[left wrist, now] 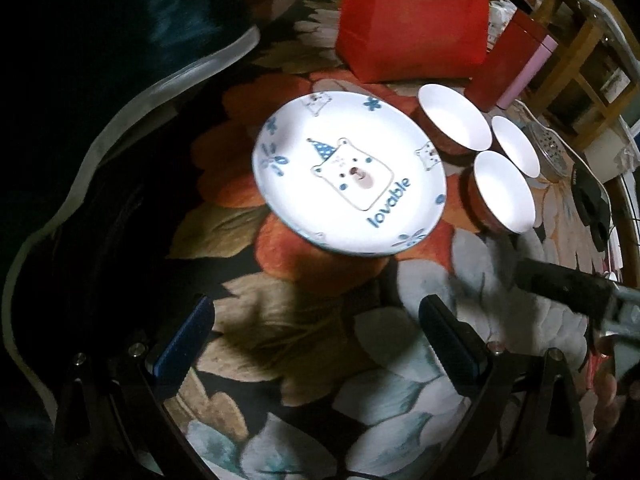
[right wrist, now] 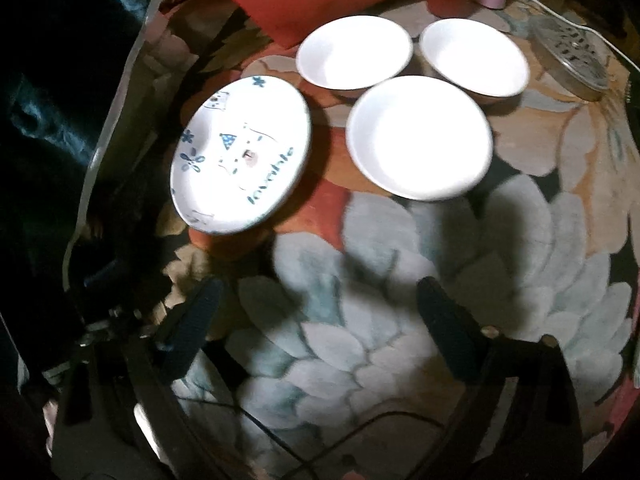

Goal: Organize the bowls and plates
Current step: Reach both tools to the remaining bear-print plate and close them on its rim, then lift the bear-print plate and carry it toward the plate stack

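Plate (left wrist: 350, 174) with a cartoon bear, flat on a flowered desk (left wrist: 304, 344), three white bowls (right wrist: 419, 138) clustered just beside it on its right. Left gripper (left wrist: 316, 344) with fingers (left wrist: 186, 336) spread wide, released, nothing between them, poised short of the plate's near rim. Right gripper (right wrist: 320, 332) likewise spread and empty, aimed toward the nearest bowl. Probably still the approach. Best to come in low at a rim and straddle the edge squarely before closing, one finger inside, one outside. Open cloth in front of both grippers. Tighter behind: red bag (left wrist: 412, 20) close to the far bowls, perforated lid (right wrist: 572, 56) to the right, desk edge left of the plate.
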Demonstrator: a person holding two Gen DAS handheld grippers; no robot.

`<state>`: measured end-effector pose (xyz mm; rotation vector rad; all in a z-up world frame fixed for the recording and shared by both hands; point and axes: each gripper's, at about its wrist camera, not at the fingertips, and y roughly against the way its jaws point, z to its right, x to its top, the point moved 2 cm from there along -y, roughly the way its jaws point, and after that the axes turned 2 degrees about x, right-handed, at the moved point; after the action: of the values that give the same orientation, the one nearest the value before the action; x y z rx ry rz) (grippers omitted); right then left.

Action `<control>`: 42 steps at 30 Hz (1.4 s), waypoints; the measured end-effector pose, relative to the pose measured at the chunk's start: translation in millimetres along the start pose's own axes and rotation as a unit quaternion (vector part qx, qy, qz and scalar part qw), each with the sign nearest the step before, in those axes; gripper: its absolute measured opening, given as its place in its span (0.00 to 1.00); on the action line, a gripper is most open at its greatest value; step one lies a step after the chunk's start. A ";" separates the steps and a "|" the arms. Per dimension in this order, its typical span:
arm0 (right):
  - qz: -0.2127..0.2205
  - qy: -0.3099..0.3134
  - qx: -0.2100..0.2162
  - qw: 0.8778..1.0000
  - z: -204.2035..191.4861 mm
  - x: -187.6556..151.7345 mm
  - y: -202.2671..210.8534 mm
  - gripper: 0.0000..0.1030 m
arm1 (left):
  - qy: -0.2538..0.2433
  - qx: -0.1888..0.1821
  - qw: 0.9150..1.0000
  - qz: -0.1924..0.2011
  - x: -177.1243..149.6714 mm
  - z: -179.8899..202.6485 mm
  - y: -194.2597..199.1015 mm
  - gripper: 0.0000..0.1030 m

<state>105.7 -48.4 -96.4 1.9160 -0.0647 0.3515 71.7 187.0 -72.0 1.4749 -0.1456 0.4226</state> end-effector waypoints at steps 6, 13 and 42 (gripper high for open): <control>-0.018 -0.040 0.018 0.999 -15.0 14.8 -33.3 0.67 | 0.014 0.003 1.000 -0.008 -3.6 -20.0 -7.4 0.99; -0.033 -0.105 0.029 0.994 -23.1 31.5 -75.7 0.49 | 0.018 0.006 1.000 -0.017 -14.7 -37.6 -8.6 0.99; -0.120 0.166 -0.029 0.978 -13.2 -28.1 -63.2 0.18 | 0.001 -0.014 0.999 -0.048 -15.6 -23.1 -36.4 0.99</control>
<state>89.5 -16.5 -157.0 1.7603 0.3716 0.4939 66.9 205.4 -113.7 1.4470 -0.0778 0.3436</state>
